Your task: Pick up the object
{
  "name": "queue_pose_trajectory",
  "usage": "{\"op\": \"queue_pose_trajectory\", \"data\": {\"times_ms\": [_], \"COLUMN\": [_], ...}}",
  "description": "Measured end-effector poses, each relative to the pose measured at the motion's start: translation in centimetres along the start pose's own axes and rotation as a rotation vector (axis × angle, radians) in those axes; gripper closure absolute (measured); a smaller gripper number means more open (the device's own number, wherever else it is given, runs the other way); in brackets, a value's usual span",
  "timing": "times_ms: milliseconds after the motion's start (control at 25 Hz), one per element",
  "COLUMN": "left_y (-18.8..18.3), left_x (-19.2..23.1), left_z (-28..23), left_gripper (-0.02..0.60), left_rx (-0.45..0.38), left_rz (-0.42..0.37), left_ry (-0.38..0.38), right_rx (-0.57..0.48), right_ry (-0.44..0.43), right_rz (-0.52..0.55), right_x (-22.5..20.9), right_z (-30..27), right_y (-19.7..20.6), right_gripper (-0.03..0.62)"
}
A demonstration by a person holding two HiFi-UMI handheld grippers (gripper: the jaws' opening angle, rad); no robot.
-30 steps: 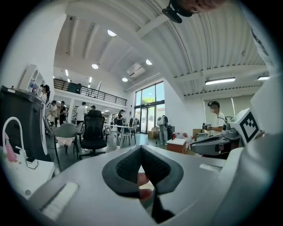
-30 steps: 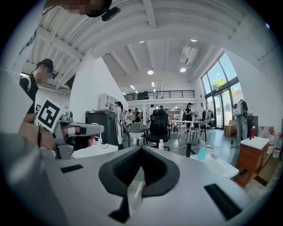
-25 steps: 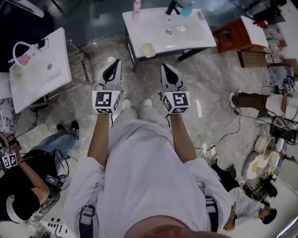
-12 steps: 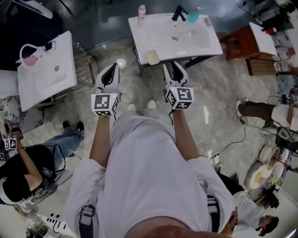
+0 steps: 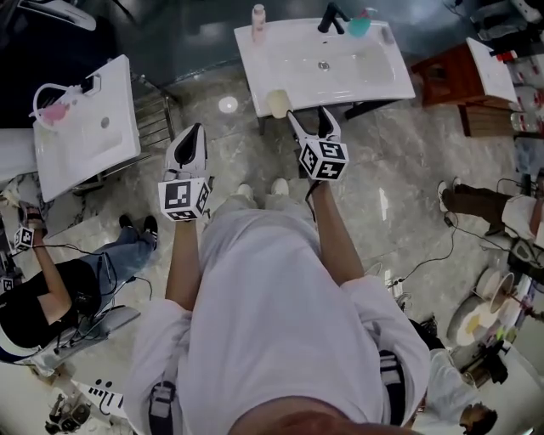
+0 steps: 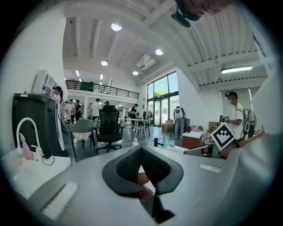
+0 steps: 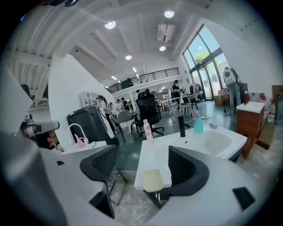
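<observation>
The object, a pale yellow, rounded bar of soap [image 5: 278, 103], lies flat at the near left corner of the white basin tabletop [image 5: 374, 81], in the upper middle of the head view. At the far edge stand a pink bottle [image 5: 257, 14], a black tap [image 5: 330, 14] and a teal bottle [image 5: 360, 23]. The right claw [image 5: 312, 119] hovers just right of the soap and short of it, its jaws just opened wide with nothing gripped. The left claw [image 5: 194, 134], further left over the floor, is closed.
</observation>
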State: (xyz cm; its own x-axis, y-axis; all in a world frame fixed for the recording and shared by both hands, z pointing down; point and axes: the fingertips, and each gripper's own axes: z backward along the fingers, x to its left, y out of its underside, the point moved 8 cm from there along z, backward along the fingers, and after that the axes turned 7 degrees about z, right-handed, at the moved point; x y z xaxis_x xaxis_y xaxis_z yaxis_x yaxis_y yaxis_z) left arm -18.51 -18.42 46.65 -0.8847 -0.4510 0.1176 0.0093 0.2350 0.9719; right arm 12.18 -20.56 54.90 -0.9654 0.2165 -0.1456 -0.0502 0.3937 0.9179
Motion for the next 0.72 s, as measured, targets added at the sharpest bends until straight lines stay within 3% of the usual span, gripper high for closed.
{"op": "queue_pose_trajectory", "data": {"times_ms": [280, 720], "left_y": [0.6, 1.6], "left_x": [1.9, 3.7], "left_z": [0.8, 4.2], "left_gripper": [0.581, 0.581], "left_rx": [0.043, 0.096], "left_rz": [-0.005, 0.0], "left_ry": [-0.074, -0.215], "right_rx": [0.101, 0.225], "right_ry": [0.007, 0.01], "right_rz": [-0.175, -0.598], "right_x": [-1.8, -4.2], "right_z": [-4.3, -9.5], "right_y": [3.9, 10.7], "right_gripper": [0.224, 0.227]}}
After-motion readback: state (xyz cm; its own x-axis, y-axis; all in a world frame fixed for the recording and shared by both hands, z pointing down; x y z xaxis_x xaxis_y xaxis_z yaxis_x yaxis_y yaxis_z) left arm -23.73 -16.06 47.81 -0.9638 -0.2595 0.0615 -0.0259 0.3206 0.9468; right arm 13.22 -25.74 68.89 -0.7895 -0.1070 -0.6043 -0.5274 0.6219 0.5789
